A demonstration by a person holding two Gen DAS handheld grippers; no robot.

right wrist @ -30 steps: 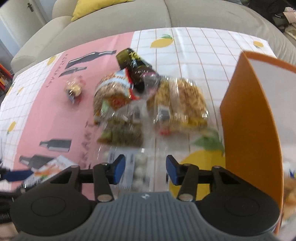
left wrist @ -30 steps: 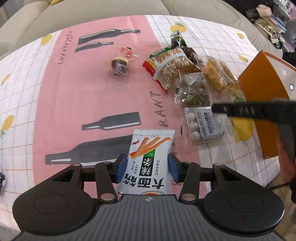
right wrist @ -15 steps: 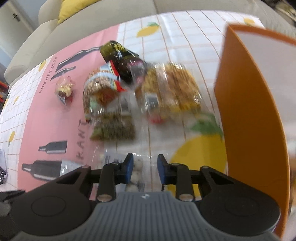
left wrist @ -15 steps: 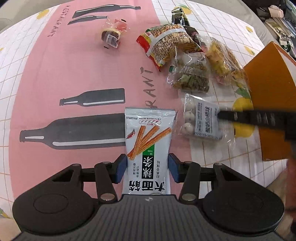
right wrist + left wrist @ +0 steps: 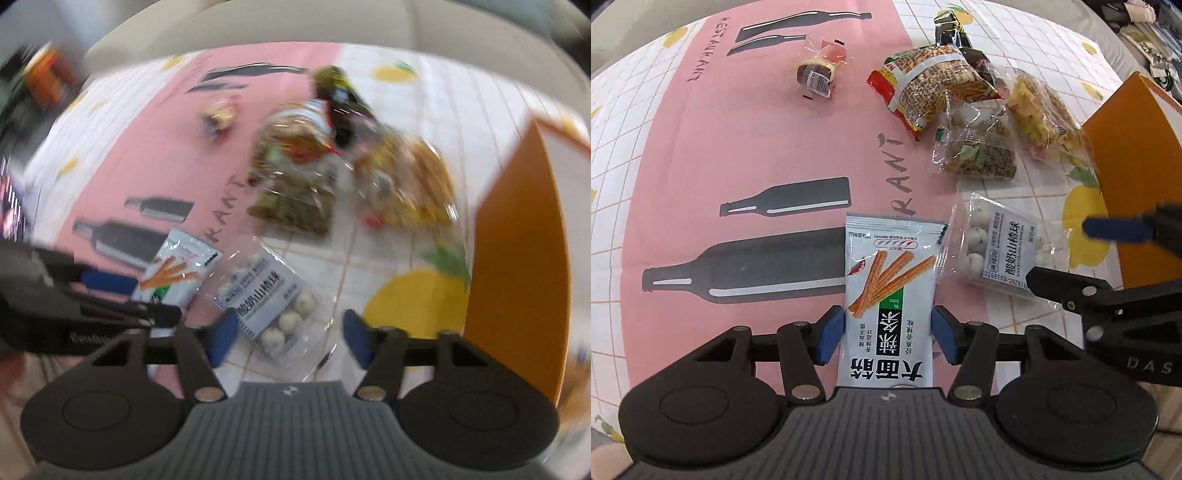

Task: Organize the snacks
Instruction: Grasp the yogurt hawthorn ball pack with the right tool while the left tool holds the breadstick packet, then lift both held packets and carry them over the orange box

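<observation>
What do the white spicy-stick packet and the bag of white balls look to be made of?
Spicy-stick packet: apparently opaque printed plastic film with a soft sheen and a crimped, serrated top seal. Bag of white balls: clear glossy plastic; the balls show through, with glare, wrinkles and a printed label.

Hand-held gripper (image 5: 888,334) opening, straddling spicy-stick packet (image 5: 890,295)
</observation>
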